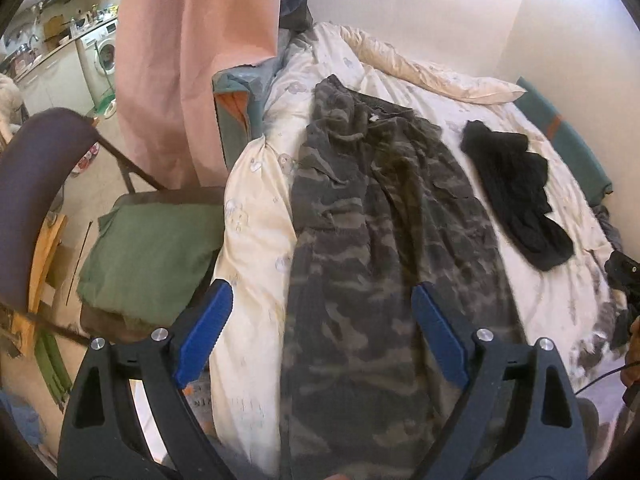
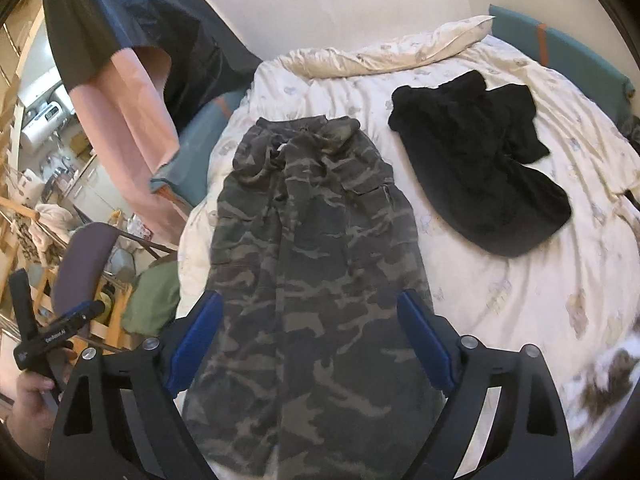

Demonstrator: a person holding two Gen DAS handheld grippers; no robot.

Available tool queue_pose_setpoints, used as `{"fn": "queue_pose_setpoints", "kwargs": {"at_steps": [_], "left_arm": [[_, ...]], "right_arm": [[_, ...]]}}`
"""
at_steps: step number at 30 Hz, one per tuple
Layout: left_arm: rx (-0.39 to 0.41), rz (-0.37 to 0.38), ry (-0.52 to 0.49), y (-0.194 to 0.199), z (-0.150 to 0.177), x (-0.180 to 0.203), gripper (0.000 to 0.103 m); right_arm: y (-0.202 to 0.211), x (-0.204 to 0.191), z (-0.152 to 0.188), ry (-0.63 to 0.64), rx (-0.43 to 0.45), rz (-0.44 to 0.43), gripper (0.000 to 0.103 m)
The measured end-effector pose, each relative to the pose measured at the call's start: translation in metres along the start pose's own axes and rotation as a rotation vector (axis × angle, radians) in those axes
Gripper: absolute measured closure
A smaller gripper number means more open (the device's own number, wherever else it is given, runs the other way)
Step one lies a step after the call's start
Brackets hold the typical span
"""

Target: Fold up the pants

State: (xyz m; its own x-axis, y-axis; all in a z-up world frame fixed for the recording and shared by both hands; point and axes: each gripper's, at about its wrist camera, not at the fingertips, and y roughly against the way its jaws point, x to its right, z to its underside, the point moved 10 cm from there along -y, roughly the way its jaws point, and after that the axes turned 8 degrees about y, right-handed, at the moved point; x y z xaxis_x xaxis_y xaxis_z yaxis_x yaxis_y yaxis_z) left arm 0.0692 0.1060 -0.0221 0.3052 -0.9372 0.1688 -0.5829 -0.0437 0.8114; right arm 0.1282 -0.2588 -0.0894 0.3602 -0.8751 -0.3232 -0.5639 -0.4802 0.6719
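Pants: camouflage, flat on the bed, waistband at the far end, legs running back under both tools.
Left gripper: jaws wide, empty, above the leg fabric.
Right gripper: jaws wide, empty, above the same legs.
Black garment: right of the pants, apart.
Risk: a pinch may catch only the top layer or the sheet beneath, skewing the fold.
Writing: white lettering on the left tool's handle, unreadable.

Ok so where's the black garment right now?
The black garment lies on the cream bed cover, to the right of the camouflage pants in both wrist views, apart from them and nearer the pillow.
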Motion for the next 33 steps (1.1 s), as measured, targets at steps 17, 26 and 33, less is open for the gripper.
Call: {"fn": "queue_pose_setpoints", "kwargs": {"at_steps": [17, 26, 33], "left_arm": [[-0.231, 0.111, -0.036, -0.183, -0.116, -0.002, 0.013], [-0.31, 0.106, -0.067, -0.075, -0.172, 0.01, 0.013], [-0.316, 0.103, -0.036, -0.037, -0.164, 0.021, 0.013]], "right_arm": [[-0.185, 0.033, -0.151, -0.028, -0.139, 0.127, 0.015], [-0.064, -0.051, -0.159, -0.249, -0.148, 0.185, 0.013], [-0.023, -0.062, -0.167, -0.23, -0.112, 0.189, 0.013]]}}
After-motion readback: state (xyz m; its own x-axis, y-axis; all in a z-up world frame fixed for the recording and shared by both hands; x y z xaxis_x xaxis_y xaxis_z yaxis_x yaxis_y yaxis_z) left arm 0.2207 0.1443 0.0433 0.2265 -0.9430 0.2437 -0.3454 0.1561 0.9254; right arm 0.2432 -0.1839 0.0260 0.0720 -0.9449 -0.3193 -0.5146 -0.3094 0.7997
